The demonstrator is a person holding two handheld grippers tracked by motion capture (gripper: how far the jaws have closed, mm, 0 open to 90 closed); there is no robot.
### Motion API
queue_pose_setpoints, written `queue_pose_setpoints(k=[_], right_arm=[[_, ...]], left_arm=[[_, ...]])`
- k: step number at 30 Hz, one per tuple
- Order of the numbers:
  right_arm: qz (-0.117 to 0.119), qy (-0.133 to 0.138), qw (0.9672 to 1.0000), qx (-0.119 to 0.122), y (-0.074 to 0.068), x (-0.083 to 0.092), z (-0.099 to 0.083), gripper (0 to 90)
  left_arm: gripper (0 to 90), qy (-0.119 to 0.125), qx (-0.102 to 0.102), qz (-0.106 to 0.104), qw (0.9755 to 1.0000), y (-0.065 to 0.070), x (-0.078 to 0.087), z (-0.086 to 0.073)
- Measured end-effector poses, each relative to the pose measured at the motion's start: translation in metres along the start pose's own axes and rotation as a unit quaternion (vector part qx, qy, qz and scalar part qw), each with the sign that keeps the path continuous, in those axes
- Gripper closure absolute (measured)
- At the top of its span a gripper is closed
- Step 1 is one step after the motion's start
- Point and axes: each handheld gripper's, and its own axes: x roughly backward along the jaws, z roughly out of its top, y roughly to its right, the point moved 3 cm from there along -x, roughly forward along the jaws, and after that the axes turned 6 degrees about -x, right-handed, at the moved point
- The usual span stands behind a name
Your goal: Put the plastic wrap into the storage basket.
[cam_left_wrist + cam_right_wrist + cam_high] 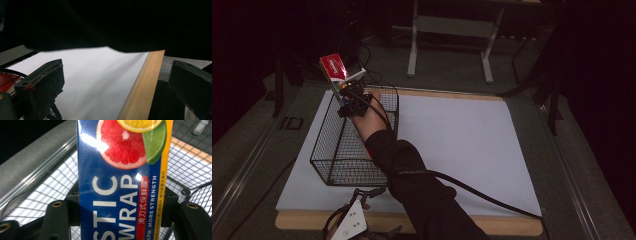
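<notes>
We see the plastic wrap box (120, 182) clamped between the right tool's (346, 90) jaws, long axis running straight out from the tool. Blue face toward the tool's camera: white "STIC WRAP" lettering, red strip of Chinese text, yellow edge band, grapefruit, orange and lime slices printed at the far end. From above, its red end panel (333, 66) sticks up past the tool, over the wire basket's (337, 150) far rim.

Box (120, 195): blue face, white lettering, yellow edge stripe, printed pink grapefruit, orange and lime slices. Basket (334, 150): black wire grid. Tabletop (462, 140): white, wood-coloured edging.
</notes>
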Motion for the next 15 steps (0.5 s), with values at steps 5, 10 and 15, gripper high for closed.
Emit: queue_pose_setpoints(k=[5,10,15], right_arm=[[0.002,-0.017,0.9996,-0.022,0.007,-0.013,-0.009,39.3],[-0.004,-0.027,0.9990,-0.035,0.014,-0.024,-0.018,39.3],[-0.011,-0.041,0.9979,-0.048,0.019,-0.032,-0.026,39.2]], left_arm=[[0.9,0.000,0.001,-0.001,1.0000,0.000,0.000,0.000],[0.9,0.000,0.000,-0.001,1.0000,0.000,0.000,0.000],[0.9,0.000,0.000,-0.002,1.0000,0.000,0.000,0.000]])
